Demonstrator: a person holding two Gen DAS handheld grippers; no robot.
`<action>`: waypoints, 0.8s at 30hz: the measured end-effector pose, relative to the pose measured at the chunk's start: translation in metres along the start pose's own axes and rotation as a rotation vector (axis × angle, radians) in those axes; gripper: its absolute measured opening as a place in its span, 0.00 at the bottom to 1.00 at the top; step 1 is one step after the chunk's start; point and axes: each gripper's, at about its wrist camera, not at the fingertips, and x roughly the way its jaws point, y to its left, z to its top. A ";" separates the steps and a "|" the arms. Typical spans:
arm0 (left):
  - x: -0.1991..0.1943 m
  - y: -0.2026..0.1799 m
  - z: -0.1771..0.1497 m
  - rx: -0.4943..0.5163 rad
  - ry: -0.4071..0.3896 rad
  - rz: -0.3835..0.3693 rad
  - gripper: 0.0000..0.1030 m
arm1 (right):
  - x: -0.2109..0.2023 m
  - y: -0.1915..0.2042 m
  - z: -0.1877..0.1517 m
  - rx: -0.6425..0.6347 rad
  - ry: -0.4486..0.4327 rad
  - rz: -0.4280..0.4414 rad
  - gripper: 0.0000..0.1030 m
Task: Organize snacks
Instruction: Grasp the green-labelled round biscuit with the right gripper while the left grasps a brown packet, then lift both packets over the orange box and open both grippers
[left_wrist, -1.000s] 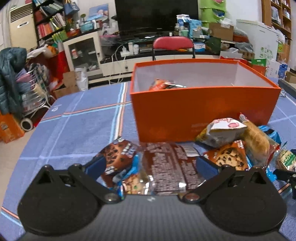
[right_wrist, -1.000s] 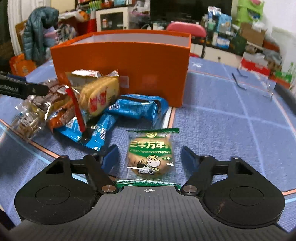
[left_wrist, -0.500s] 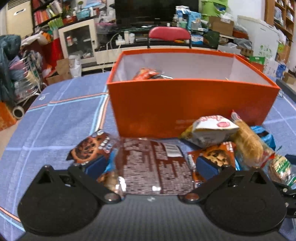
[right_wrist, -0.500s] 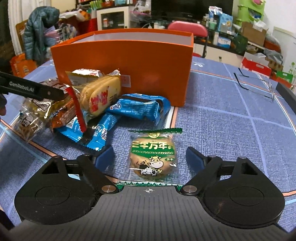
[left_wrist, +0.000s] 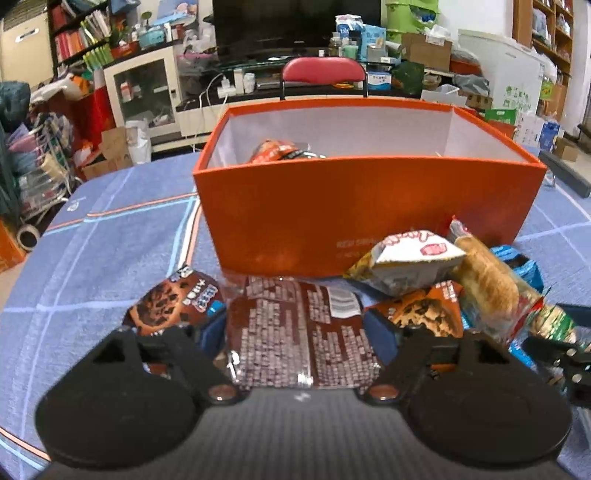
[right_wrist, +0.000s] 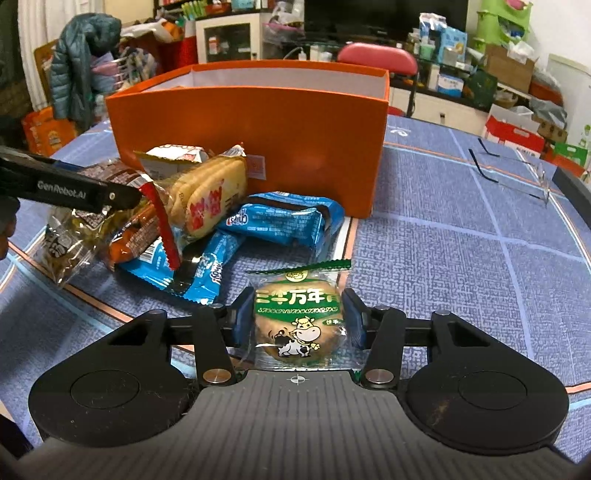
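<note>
An orange box (left_wrist: 369, 206) stands on the blue tablecloth, with one snack packet (left_wrist: 280, 151) inside; it also shows in the right wrist view (right_wrist: 251, 122). My left gripper (left_wrist: 299, 332) is open around a brown snack packet (left_wrist: 299, 332) that lies flat before the box. My right gripper (right_wrist: 299, 321) has closed on a green-labelled cake packet (right_wrist: 299, 325) with a cow picture. A pile of snacks (right_wrist: 207, 206) lies by the box: a biscuit pack, blue Chips packets, cookie packets.
A pair of glasses (right_wrist: 517, 173) lies on the cloth at the right. A red chair (left_wrist: 325, 74) stands behind the table. The left gripper's finger (right_wrist: 70, 188) reaches into the snack pile in the right wrist view.
My right gripper's fingers have closed in from wide open onto the cake packet. My left gripper has moved forward and right over the brown packet, toward the box.
</note>
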 end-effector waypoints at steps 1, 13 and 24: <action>-0.001 0.002 0.001 -0.008 -0.002 -0.011 0.71 | 0.000 0.000 0.000 0.001 -0.001 0.000 0.33; -0.030 0.000 0.005 0.050 -0.100 -0.003 0.68 | -0.013 0.000 0.001 -0.037 -0.049 -0.031 0.33; -0.070 0.001 0.012 0.071 -0.203 -0.013 0.68 | -0.039 0.000 0.008 -0.036 -0.127 -0.051 0.33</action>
